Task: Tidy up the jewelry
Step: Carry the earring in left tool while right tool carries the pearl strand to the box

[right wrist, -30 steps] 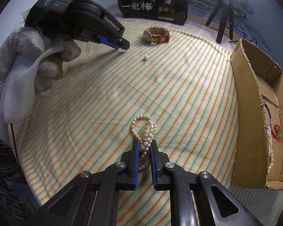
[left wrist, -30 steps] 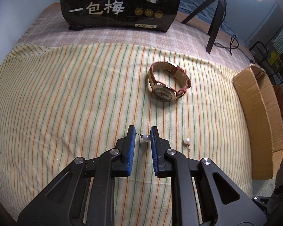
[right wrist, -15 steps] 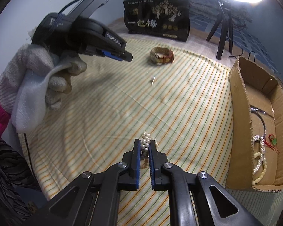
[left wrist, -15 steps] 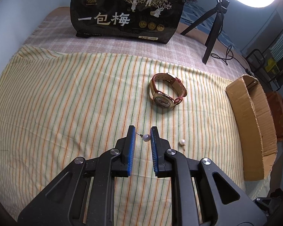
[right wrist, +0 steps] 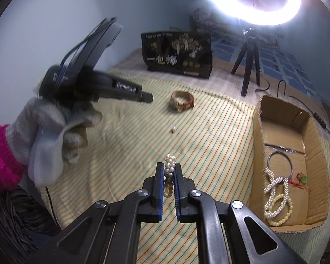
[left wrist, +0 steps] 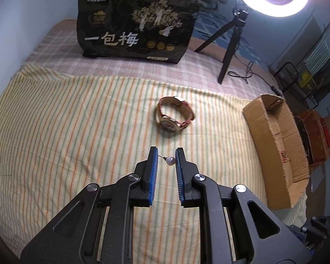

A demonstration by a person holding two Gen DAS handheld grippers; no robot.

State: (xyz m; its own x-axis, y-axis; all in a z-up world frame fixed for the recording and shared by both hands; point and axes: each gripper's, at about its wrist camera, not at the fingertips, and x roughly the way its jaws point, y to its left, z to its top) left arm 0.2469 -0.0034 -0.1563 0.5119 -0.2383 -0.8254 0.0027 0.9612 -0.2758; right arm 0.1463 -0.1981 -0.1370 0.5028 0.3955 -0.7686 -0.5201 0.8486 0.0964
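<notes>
My left gripper point(left wrist: 166, 158) is shut on a pearl stud earring point(left wrist: 170, 160), held above the striped cloth; the gripper also shows in the right wrist view point(right wrist: 146, 98). My right gripper point(right wrist: 168, 171) is shut on a pearl bracelet point(right wrist: 169, 166) and holds it lifted off the cloth. A second pearl earring point(right wrist: 173, 129) lies on the cloth. A watch with a brown strap point(left wrist: 175, 117) lies further back, and shows in the right wrist view point(right wrist: 182, 103). The cardboard box point(right wrist: 258, 149) on the right holds pearl strands point(right wrist: 275, 189) and a bangle.
A black snack bag point(left wrist: 134, 28) stands at the back of the bed. A ring light on a tripod point(left wrist: 231, 41) stands at the back right with its cable trailing. The box also shows in the left wrist view point(left wrist: 264, 145).
Both grippers have risen from the cloth, the left with the earring, the right with the bracelet. The second earring has left the left wrist view.
</notes>
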